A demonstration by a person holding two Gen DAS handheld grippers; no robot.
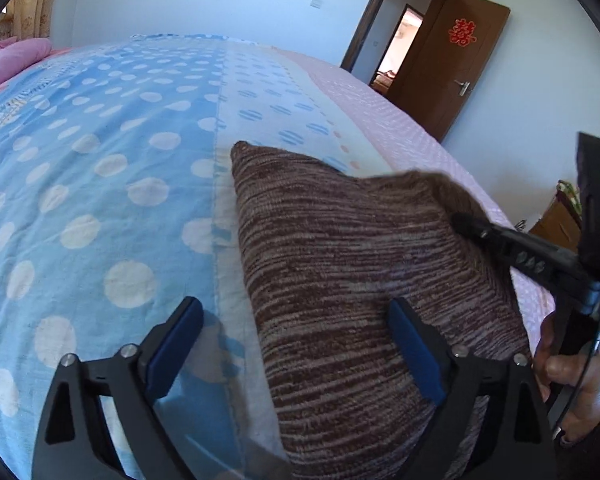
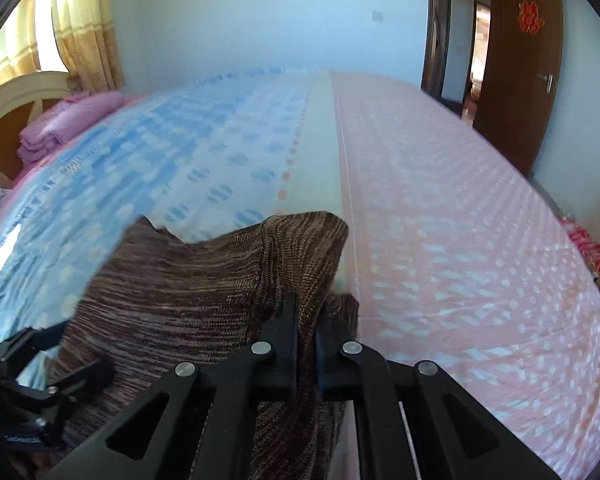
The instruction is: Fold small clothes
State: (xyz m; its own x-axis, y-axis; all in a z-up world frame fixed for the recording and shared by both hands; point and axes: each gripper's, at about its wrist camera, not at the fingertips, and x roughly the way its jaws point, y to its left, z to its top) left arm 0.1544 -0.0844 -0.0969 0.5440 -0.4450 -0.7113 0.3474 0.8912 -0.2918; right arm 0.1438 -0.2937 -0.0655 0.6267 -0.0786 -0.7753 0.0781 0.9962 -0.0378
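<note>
The brown knit is spread on the bed, its right edge lifted and pinched in the right claw; the left claw is held wide apart, empty; soft, light, floppy, it is best taken at corners.

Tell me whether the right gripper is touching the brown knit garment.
Touching. The right wrist view shows the right gripper shut on a fold of the brown knit garment, cloth pinched between its fingers.

A blue dotted sheet covers the bed, pink pillows far left, brown door open far right.
</note>
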